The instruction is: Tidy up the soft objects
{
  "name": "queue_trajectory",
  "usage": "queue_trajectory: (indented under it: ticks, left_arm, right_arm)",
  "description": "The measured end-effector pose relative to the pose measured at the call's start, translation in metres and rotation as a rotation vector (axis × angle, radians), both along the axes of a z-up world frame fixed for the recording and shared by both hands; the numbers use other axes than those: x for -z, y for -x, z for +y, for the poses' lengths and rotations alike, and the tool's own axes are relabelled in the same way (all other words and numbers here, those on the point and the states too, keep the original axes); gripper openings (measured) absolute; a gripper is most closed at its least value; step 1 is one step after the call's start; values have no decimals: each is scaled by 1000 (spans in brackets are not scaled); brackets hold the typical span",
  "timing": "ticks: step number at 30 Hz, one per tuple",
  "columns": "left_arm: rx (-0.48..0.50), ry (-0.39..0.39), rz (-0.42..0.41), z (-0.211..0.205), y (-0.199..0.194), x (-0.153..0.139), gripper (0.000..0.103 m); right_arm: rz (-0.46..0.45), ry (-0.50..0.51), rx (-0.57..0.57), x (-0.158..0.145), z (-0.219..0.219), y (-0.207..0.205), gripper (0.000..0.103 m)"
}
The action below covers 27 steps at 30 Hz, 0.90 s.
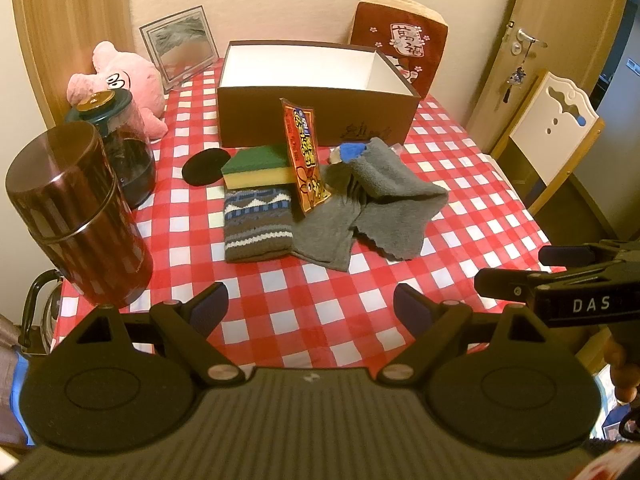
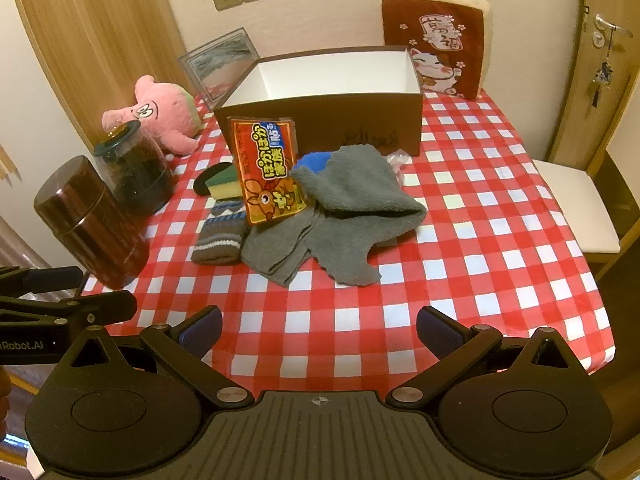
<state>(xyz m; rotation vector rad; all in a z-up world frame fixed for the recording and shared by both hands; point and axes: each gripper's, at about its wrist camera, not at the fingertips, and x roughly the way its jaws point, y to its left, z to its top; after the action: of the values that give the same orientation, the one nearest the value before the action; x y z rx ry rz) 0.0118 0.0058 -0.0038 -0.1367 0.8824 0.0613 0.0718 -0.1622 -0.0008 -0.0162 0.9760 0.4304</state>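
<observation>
A brown box [image 1: 316,114] [image 2: 360,120] with a white, empty inside stands open at the back of the checked table. In front of it lie a green-and-yellow sponge [image 1: 258,166] [image 2: 224,182], a patterned knit sock [image 1: 256,224] [image 2: 220,238], grey socks [image 1: 328,232] [image 2: 276,250], a grey fleece cloth [image 1: 394,196] [image 2: 360,204] and an orange packet [image 1: 304,154] [image 2: 266,168] propped upright. A pink plush [image 1: 128,80] [image 2: 164,114] sits at the back left. My left gripper [image 1: 310,306] and right gripper [image 2: 318,330] are both open and empty, above the table's near edge.
A brown canister [image 1: 76,216] [image 2: 94,220] and a dark glass jar [image 1: 126,144] [image 2: 136,168] stand at the left. A picture frame [image 1: 178,48] [image 2: 220,66] and a red cushion [image 1: 400,44] [image 2: 436,42] lean at the back. A chair [image 1: 552,128] [image 2: 576,204] stands at the right.
</observation>
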Motion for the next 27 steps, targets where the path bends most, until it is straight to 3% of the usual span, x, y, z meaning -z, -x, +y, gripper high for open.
queue_trajectory:
  ticks: [15,27]
  left_arm:
    - [-7,-3,12,-5,-12,7,89]
    - [-10,-31,23,-8,-52,22,87]
  right_arm:
    - [1,-37,-1,8,-5,-13,103]
    - [-6,-86,43,32,-23,-64,95]
